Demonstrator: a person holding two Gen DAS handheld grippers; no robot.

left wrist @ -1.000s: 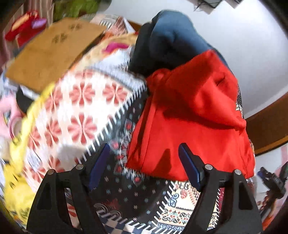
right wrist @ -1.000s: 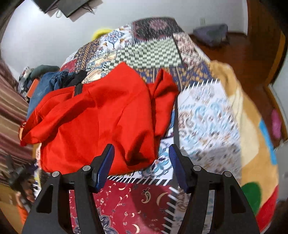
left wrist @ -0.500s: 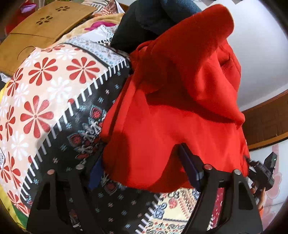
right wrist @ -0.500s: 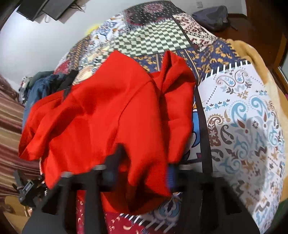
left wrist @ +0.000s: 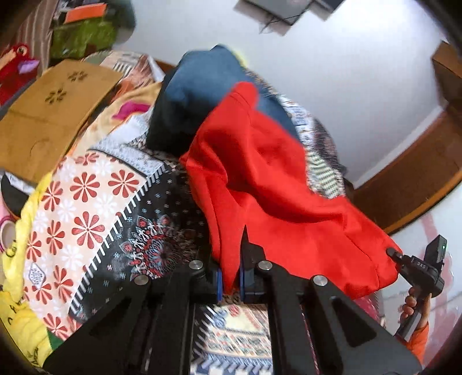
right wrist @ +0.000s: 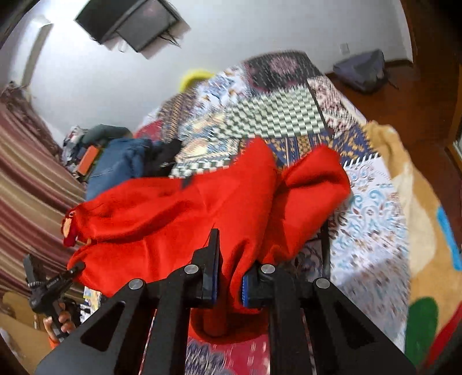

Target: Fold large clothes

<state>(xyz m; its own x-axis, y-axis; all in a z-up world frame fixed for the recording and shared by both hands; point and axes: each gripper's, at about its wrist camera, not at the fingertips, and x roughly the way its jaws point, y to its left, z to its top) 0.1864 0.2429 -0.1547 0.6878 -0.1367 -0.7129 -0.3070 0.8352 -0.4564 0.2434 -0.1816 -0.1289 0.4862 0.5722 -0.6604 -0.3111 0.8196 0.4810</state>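
Observation:
A large red garment (left wrist: 268, 184) hangs lifted over a patchwork bedspread (left wrist: 95, 207). My left gripper (left wrist: 230, 281) is shut on its near hem, cloth pinched between the blue pads. My right gripper (right wrist: 229, 284) is shut on another part of the same garment's (right wrist: 187, 210) edge, red cloth bunched between its fingers. The garment is stretched between both grippers and sags in folds. The right gripper also shows at the lower right of the left wrist view (left wrist: 415, 268), and the left gripper at the lower left of the right wrist view (right wrist: 52, 284).
A pile of dark blue clothes (left wrist: 199, 92) lies behind the garment, also in the right wrist view (right wrist: 121, 161). A brown cardboard sheet (left wrist: 52, 112) lies at the bed's left. A yellow blanket (left wrist: 17, 259) edges the bedspread (right wrist: 372, 207). A wall-mounted screen (right wrist: 130, 20) hangs above.
Both grippers closed on the red garment's edge and lifted it off the bedspread. The garment, earlier lying in a heap, now hangs stretched between them.

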